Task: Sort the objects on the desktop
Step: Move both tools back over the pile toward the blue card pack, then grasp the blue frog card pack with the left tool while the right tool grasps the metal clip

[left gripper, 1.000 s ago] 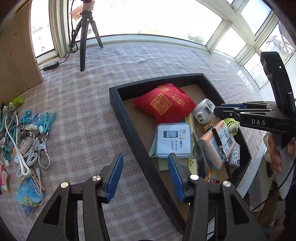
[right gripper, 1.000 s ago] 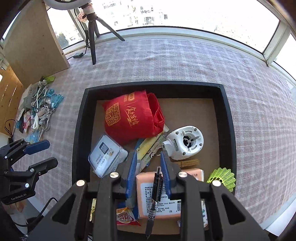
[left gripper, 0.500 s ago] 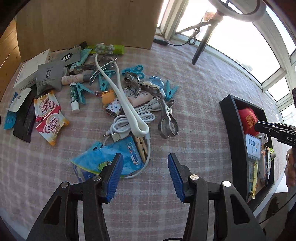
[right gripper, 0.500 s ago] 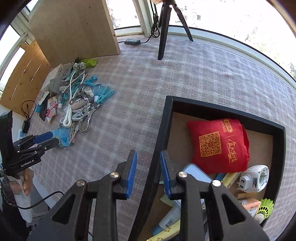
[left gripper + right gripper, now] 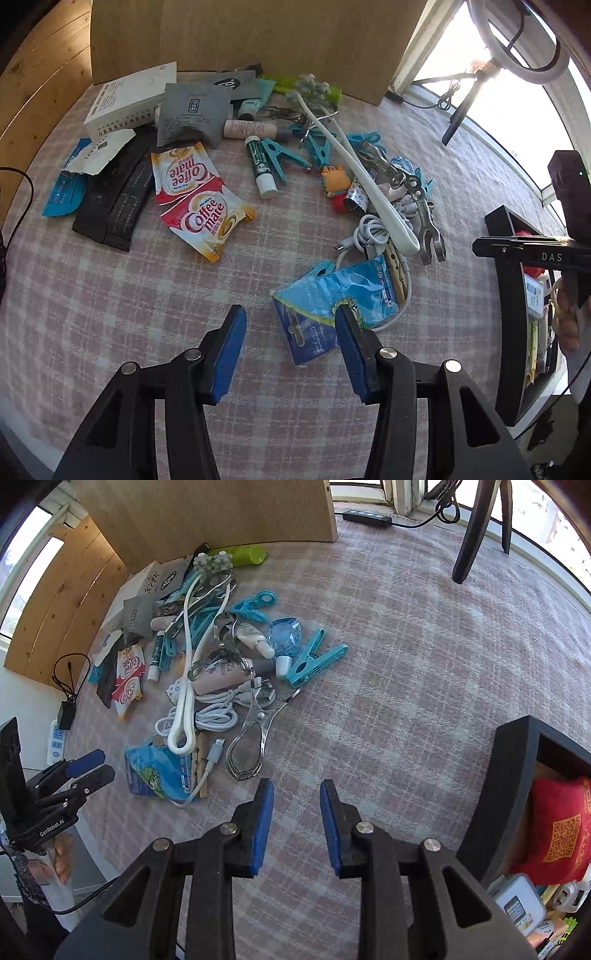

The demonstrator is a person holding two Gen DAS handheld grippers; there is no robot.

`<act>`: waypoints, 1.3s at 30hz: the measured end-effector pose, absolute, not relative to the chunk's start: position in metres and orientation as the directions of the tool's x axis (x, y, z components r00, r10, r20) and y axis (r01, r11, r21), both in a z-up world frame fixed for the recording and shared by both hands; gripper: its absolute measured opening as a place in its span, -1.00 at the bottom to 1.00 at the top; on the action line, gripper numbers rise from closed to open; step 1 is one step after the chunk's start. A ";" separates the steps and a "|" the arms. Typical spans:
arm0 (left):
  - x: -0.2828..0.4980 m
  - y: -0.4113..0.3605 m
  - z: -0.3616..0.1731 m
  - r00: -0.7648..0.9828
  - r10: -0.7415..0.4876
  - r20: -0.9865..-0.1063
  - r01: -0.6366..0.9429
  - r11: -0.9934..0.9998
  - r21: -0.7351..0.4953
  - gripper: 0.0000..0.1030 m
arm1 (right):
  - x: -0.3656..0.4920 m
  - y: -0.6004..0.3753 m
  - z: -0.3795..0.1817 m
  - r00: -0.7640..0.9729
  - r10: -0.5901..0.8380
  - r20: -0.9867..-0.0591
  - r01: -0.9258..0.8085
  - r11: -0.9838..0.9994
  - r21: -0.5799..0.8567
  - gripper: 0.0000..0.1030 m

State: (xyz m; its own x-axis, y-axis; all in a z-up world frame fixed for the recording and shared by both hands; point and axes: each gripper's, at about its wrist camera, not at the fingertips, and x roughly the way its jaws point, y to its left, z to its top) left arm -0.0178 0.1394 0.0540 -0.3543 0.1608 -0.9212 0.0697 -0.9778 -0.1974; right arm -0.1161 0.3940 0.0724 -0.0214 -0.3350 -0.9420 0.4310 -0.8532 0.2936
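Crinkled blue packet (image 5: 334, 295) (glossy) lies flat.

Bare pink checked tablecloth (image 5: 406, 664) is lying open across the centre and right of the right wrist view. A jumble of clips, white cables and packets (image 5: 207, 664) is crowding its left side; the black-walled tray (image 5: 495, 794) is blocking the lower right, and a black tripod leg (image 5: 469, 539) is standing upper right.

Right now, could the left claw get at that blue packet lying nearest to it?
Probably yes. The left claw hangs just over the blue packet, its jaws opening and empty, with nothing on top of the near end. A white cable and a wooden peg lie along its far edge, so they might get dragged.
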 end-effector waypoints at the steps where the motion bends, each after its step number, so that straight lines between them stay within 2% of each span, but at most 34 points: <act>1: -0.020 0.147 0.055 -0.351 0.165 -0.922 0.010 -0.984 -0.180 -0.05 | -0.117 0.391 0.071 -0.013 -0.336 -0.942 0.431 -0.852 0.298 -0.50; 4: -0.024 0.172 0.051 -0.296 0.135 -0.946 -0.190 -0.979 -0.080 0.03 | -0.120 0.384 0.069 0.008 -0.325 -0.946 0.447 -0.845 0.294 -0.50; 7: -0.024 0.195 0.042 -0.253 0.058 -0.966 -0.378 -0.925 0.044 0.21 | -0.122 0.380 0.070 0.008 -0.309 -0.951 0.452 -0.847 0.279 -0.50; 13: -0.027 0.219 0.027 -0.253 -0.035 -0.967 -0.556 -0.813 0.175 0.34 | -0.132 0.374 0.059 0.045 -0.299 -0.953 0.413 -0.863 0.290 -0.50; 25: -0.040 0.223 0.011 -0.214 -0.009 -0.977 -0.578 -0.805 0.134 0.31 | -0.145 0.357 0.044 0.089 -0.292 -0.952 0.393 -0.868 0.303 -0.54; 28: -0.038 0.224 0.011 -0.216 -0.015 -0.976 -0.584 -0.800 0.142 0.30 | -0.145 0.353 0.039 0.100 -0.290 -0.952 0.390 -0.869 0.306 -0.65; 32: -0.038 0.217 0.016 -0.197 0.010 -0.980 -0.560 -0.822 0.104 0.16 | -0.144 0.349 0.033 0.102 -0.268 -0.958 0.398 -0.871 0.287 -0.86; 39: -0.029 0.197 0.023 -0.186 0.059 -0.981 -0.489 -0.872 0.040 0.09 | -0.135 0.358 0.036 0.098 -0.256 -0.962 0.424 -0.864 0.273 -0.90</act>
